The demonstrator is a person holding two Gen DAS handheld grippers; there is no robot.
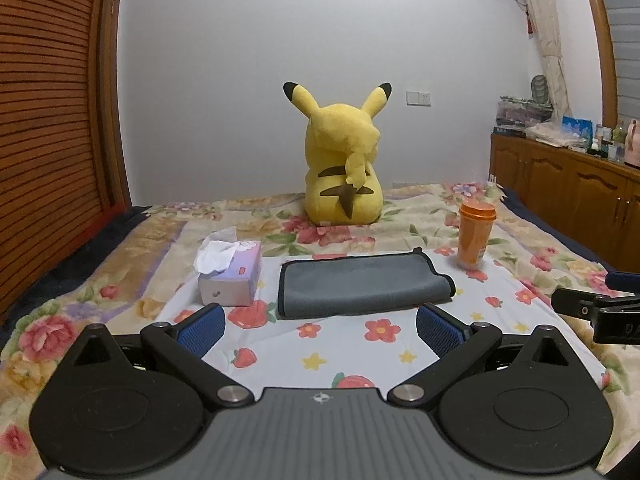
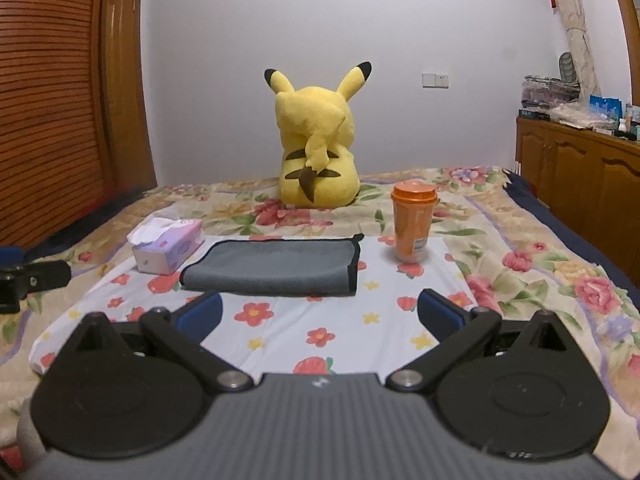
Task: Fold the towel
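Note:
A grey towel (image 1: 360, 282) with black edging lies folded flat on the white flowered sheet; it also shows in the right wrist view (image 2: 276, 266). My left gripper (image 1: 320, 326) is open and empty, held just short of the towel's near edge. My right gripper (image 2: 320, 312) is open and empty, also just short of the towel's near edge. The right gripper's tip shows at the right edge of the left wrist view (image 1: 592, 308). The left gripper's tip shows at the left edge of the right wrist view (image 2: 32, 276).
A tissue box (image 1: 230, 274) stands left of the towel, an orange lidded cup (image 1: 475, 234) to its right. A yellow plush toy (image 1: 342, 168) sits behind. A wooden slatted door (image 1: 52, 120) is left, a wooden cabinet (image 1: 568, 184) right.

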